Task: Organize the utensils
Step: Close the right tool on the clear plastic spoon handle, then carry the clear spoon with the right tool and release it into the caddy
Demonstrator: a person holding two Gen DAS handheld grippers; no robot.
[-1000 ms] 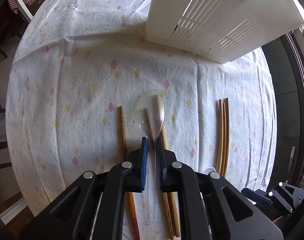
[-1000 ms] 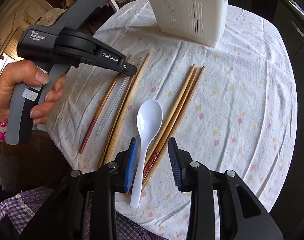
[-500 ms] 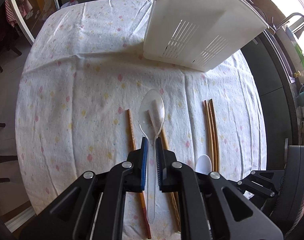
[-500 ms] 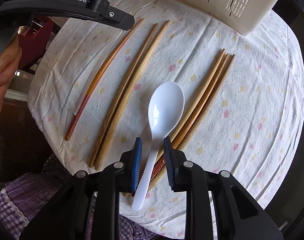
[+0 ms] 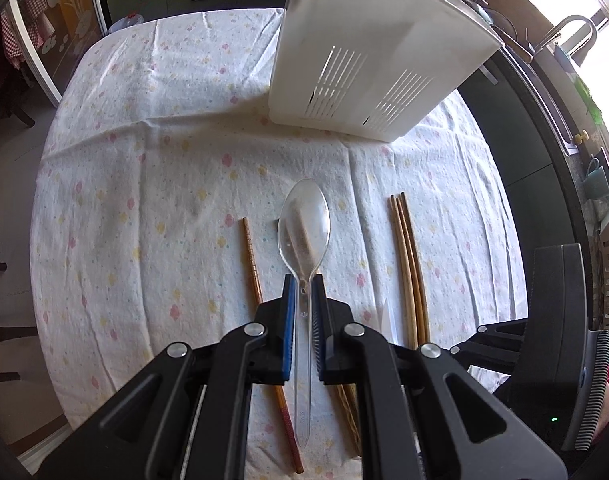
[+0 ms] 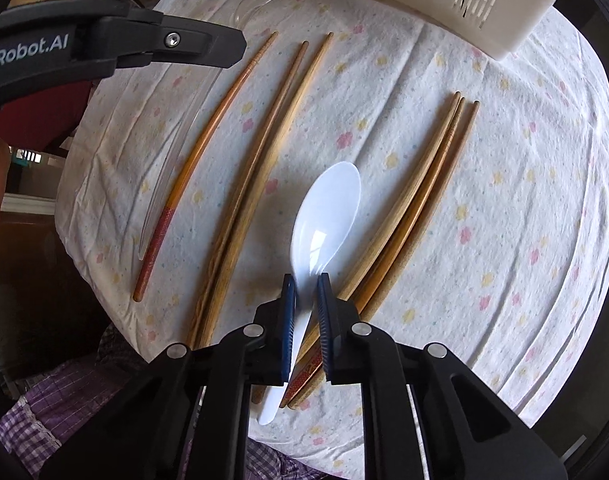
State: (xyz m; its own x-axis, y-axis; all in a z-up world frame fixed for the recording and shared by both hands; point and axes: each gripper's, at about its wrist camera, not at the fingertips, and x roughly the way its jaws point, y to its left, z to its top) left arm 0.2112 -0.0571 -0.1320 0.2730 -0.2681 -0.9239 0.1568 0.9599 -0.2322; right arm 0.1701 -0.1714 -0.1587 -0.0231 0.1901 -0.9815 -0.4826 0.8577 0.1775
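Blue-padded jaws of the right gripper (image 6: 305, 282) have just been closing and now pinch the neck of the white spoon (image 6: 326, 216), which a second ago lay loose between them on the flowered cloth (image 6: 504, 200). The left gripper (image 5: 303, 282) stays clamped on the clear spoon (image 5: 304, 228), now carried higher above the chopsticks (image 5: 408, 264). Both spoons look secured, so the slotted white basket (image 5: 364, 60) at the far edge seems the next stop.
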